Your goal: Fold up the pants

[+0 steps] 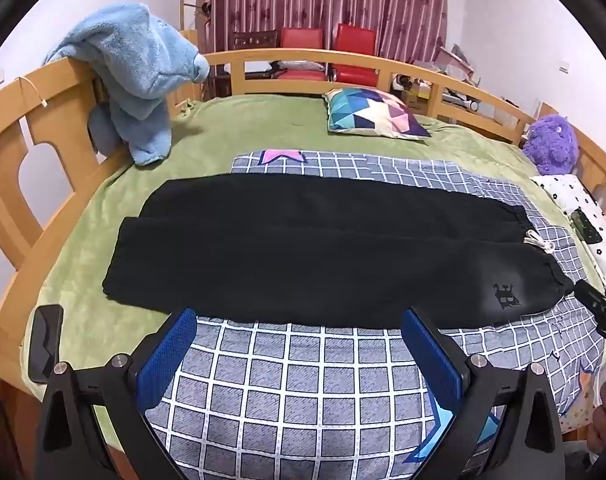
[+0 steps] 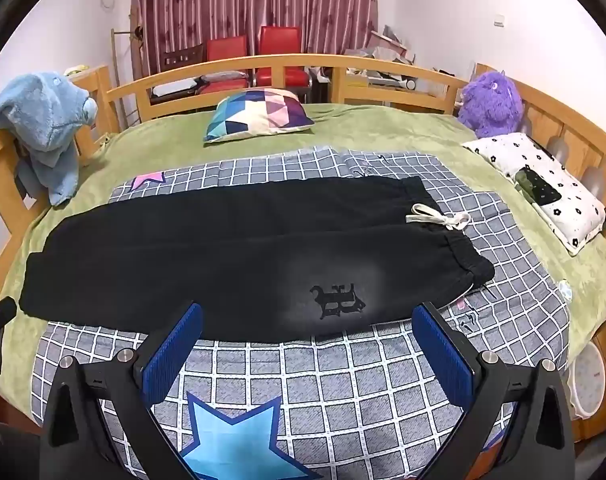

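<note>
Black pants (image 1: 323, 252) lie flat across a grey checked sheet (image 1: 303, 380) on the bed, legs to the left and waistband to the right, with a white drawstring (image 1: 539, 242). In the right wrist view the pants (image 2: 223, 252) show a dark logo (image 2: 337, 300) near the waist and the drawstring (image 2: 439, 218). My left gripper (image 1: 299, 316) is open and empty, just short of the pants' near edge at mid-leg. My right gripper (image 2: 309, 312) is open and empty, near the logo at the near edge. Its tip shows in the left wrist view (image 1: 599, 308).
The bed has a wooden rail (image 1: 303, 60) all round and a green blanket (image 1: 243, 128). A blue plush (image 1: 139, 76), a patterned cushion (image 1: 375, 114), a purple plush (image 2: 491, 104) and a flowered pillow (image 2: 543, 184) lie around. A phone (image 1: 45, 340) sits at the left edge.
</note>
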`<action>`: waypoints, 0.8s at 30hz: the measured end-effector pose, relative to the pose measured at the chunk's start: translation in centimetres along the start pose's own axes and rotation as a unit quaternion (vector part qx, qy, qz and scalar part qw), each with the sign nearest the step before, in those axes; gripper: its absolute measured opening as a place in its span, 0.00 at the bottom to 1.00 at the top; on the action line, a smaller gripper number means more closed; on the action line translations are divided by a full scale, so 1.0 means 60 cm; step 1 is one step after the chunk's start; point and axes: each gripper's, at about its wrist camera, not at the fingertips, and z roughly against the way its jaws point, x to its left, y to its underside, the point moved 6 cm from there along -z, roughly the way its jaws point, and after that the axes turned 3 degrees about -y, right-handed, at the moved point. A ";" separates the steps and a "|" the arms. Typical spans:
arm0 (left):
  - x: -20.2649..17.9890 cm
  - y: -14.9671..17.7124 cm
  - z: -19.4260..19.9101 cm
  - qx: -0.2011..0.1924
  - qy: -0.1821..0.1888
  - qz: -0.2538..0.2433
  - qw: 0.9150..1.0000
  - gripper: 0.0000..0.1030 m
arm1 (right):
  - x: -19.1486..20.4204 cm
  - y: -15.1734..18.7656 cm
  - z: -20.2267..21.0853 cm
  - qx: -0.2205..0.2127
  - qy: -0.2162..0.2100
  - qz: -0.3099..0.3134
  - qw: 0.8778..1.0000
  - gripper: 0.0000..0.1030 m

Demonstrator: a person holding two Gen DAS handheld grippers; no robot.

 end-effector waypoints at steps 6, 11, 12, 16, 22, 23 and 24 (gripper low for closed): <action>0.018 -0.007 -0.010 0.005 0.010 0.020 1.000 0.99 | 0.003 -0.005 0.011 -0.009 0.004 0.005 1.000 0.99; 0.012 0.000 -0.005 -0.002 -0.001 0.014 1.000 0.99 | 0.009 -0.004 0.010 -0.010 0.000 0.004 1.000 0.99; 0.012 0.000 -0.005 -0.003 -0.001 0.015 1.000 0.99 | 0.009 -0.005 0.011 -0.010 0.000 0.004 1.000 0.99; 0.012 0.002 -0.010 -0.002 -0.003 0.016 1.000 0.99 | 0.011 -0.005 0.014 -0.012 -0.001 0.003 1.000 0.99; 0.015 0.001 -0.009 -0.003 -0.003 0.017 1.000 0.99 | 0.016 -0.003 0.016 -0.013 -0.002 0.003 1.000 0.99; 0.014 0.000 -0.007 -0.002 -0.002 0.017 1.000 0.99 | 0.016 -0.003 0.017 -0.014 -0.001 0.003 1.000 0.99; 0.015 0.000 -0.007 -0.002 -0.002 0.018 1.000 0.99 | 0.016 -0.004 0.017 -0.013 -0.002 0.002 1.000 0.99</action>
